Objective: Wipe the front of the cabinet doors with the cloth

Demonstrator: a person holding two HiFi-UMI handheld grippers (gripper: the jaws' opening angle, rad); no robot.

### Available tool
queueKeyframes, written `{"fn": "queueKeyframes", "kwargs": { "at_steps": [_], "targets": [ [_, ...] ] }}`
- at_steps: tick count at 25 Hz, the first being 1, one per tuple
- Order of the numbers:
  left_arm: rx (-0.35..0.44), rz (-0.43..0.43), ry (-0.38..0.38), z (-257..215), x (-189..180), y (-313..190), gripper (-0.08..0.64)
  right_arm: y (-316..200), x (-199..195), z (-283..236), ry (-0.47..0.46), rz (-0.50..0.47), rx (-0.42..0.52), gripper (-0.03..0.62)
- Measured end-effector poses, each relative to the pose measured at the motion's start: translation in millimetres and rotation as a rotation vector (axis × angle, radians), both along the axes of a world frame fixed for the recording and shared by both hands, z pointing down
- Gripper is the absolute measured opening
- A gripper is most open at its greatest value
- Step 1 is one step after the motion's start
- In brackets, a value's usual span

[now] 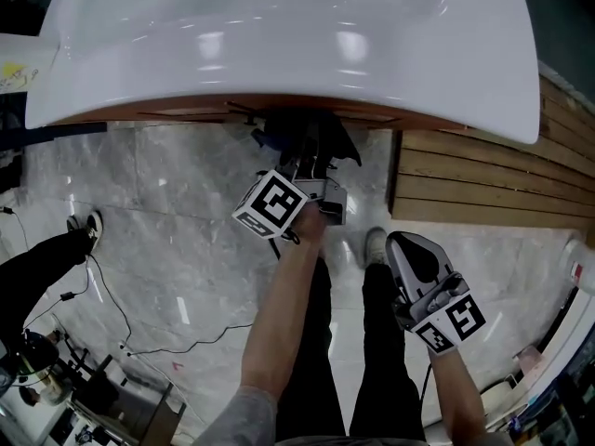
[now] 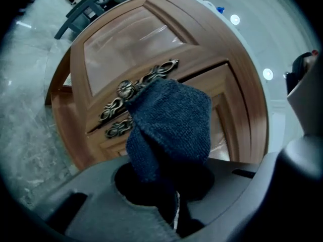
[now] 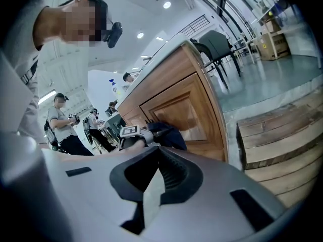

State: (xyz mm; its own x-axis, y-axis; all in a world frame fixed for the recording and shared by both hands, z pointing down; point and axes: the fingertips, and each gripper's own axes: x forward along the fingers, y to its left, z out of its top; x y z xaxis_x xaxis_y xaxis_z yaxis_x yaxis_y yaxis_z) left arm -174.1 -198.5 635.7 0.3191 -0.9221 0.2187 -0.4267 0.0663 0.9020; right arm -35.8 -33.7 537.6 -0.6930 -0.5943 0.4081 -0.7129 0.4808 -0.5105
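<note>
Gripping the soft, limp cloth (image 2: 169,130) by its bunched end seems right: left gripper (image 2: 169,198) fingers clamp it, right gripper (image 3: 154,185) fingers closed, empty.

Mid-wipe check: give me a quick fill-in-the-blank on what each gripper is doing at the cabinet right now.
1. The left gripper has its jaws shut on a dark blue ____.
2. In the left gripper view, that item overlaps the ornate metal ____ of the wooden cabinet door.
3. The right gripper, jaws together, holds ____.
Missing words: cloth; handles; nothing.
</note>
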Motion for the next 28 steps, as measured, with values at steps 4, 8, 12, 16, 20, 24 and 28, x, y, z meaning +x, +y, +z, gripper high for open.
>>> {"fn": "queueKeyframes", "kwargs": {
  "at_steps": [4,8,12,16,20,24,28],
  "targets": [
    [-0.079,0.009,0.033,39.7,1.0,2.8,0.049,-1.7,-5.1,-2.3,-0.003,0.001,0.002,0.011],
    [-0.142,0.016,0.038,67.9,0.1,5.4,0.049,-4.1,-6.7,-3.2,-0.007,0.006,0.005,0.011],
    [-0.201,0.008,0.052,92.7,-6.5,10.0,0.049,-7.7,-6.3,-3.0,-0.014,0.016,0.009,0.011],
    [-0.208,0.021,0.053,103.0,-9.2,10.0,0.049,-10.6,-8.4,-0.2,-0.018,0.026,0.012,0.011],
    [-0.205,0.019,0.054,101.9,-7.3,10.4,0.049,-10.7,-6.0,0.2,-0.020,0.024,0.014,0.011],
    [-0.203,0.018,0.061,102.2,-0.5,10.5,0.049,-12.7,2.8,3.4,-0.019,0.030,0.013,0.011],
    [-0.192,0.026,0.060,98.9,-0.6,9.8,0.049,-13.2,2.4,9.8,-0.011,0.044,0.019,0.011]
  ]
}}
